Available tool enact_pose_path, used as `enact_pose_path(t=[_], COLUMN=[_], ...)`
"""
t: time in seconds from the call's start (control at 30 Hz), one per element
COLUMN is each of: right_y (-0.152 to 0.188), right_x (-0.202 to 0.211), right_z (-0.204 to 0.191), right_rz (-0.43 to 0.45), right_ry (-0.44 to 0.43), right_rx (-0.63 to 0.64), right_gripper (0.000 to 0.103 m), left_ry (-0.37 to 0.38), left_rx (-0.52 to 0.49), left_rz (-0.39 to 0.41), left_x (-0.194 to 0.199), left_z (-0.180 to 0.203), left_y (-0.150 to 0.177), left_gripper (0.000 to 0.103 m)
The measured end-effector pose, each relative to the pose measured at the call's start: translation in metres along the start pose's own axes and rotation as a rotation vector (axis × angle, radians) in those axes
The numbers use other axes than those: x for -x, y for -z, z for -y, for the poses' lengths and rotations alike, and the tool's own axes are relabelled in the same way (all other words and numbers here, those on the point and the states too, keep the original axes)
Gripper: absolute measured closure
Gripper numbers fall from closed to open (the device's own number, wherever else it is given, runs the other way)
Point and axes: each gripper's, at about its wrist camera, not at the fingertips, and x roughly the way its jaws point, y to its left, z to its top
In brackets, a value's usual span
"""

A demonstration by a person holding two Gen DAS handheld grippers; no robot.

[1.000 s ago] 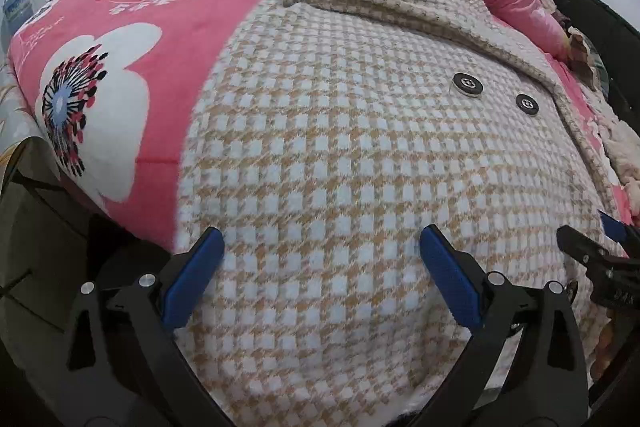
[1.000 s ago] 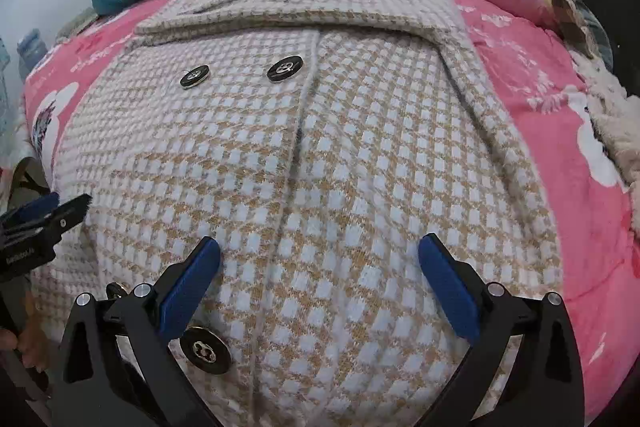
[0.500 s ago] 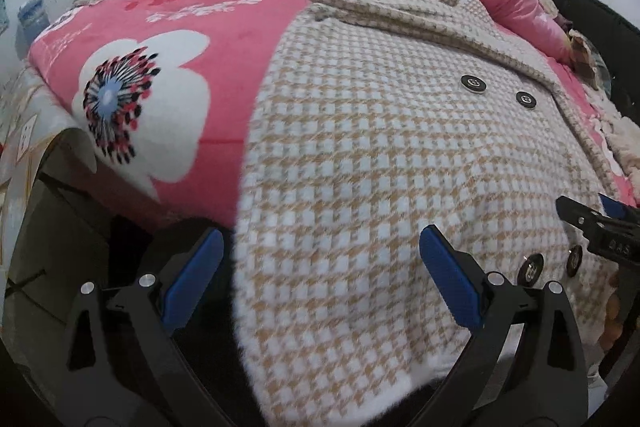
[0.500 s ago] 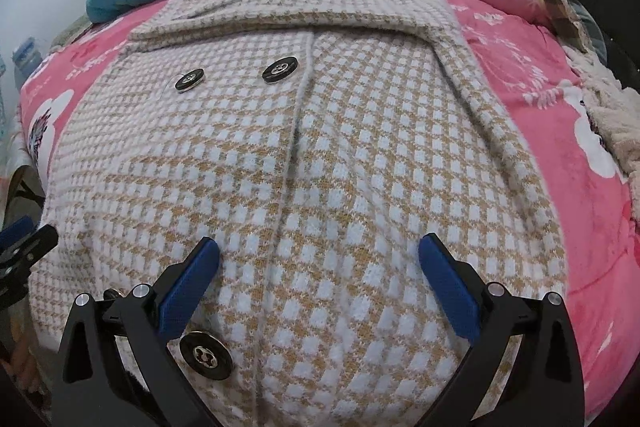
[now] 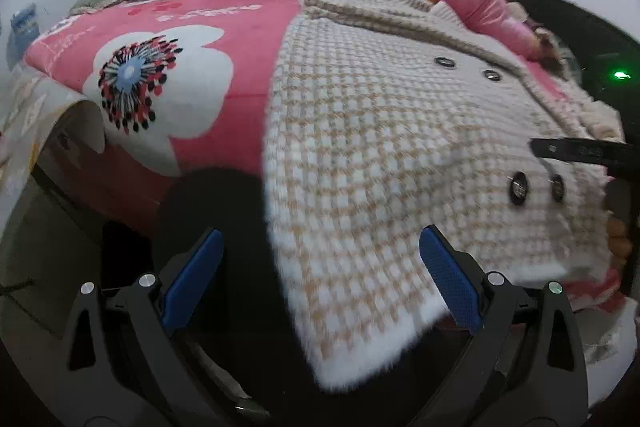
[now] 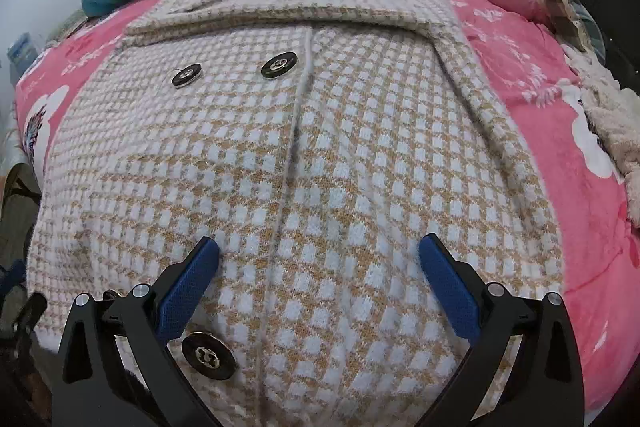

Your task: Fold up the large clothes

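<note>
Checked coat (image 6: 320,155) on pink-blanketed bed (image 5: 224,67)

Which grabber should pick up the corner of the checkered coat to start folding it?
Probably the left gripper. It is open, and the checkered coat has its bottom corner hanging off the bed right between its fingers. The right gripper, also open, hovers over the coat's flat middle, with no edge to pinch.

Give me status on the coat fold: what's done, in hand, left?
Done: the checked coat lies spread front-up on the pink blanket, buttoned, collar flat at the far end. In hand: nothing gripped; the left gripper hangs open at the coat's near left hem corner, the right gripper open over the lower front. Left: every fold; no sleeve or side is turned in yet.
</note>
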Motion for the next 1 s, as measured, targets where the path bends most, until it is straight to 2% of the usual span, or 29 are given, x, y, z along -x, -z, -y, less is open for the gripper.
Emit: enact_pose_path(t=[0.2, 0.37, 0.47, 0.57, 0.73, 0.83, 1.0], right_y=[0.001, 0.003, 0.003, 0.003, 0.003, 0.003, 0.003], right_x=[-0.001, -0.001, -0.001, -0.001, -0.001, -0.001, -0.001], right_z=[-0.001, -0.002, -0.002, -0.002, -0.001, -0.002, -0.001], right_rz=[0.010, 0.012, 0.013, 0.014, 0.012, 0.013, 0.013], right_ry=[0.006, 0.009, 0.010, 0.009, 0.009, 0.010, 0.010], right_rx=[-0.001, -0.001, -0.002, -0.002, -0.001, -0.002, -0.002], right_gripper=[0.006, 0.006, 0.006, 0.006, 0.006, 0.006, 0.006], left_ry=[0.088, 0.167, 0.180, 0.184, 0.257, 0.316, 0.399], left_rx=[0.040, 0.122, 0.141, 0.144, 0.181, 0.198, 0.254], left_rz=[0.014, 0.021, 0.026, 0.026, -0.005, -0.047, -0.088], left_x=[0.009, 0.008, 0.006, 0.008, 0.010, 0.008, 0.002], left_z=[-0.012, -0.025, -0.028, -0.027, -0.034, -0.032, -0.029], left_y=[0.013, 0.014, 0.013, 0.011, 0.011, 0.014, 0.017], left_gripper=[0.008, 0.008, 0.010, 0.020, 0.043, 0.047, 0.047])
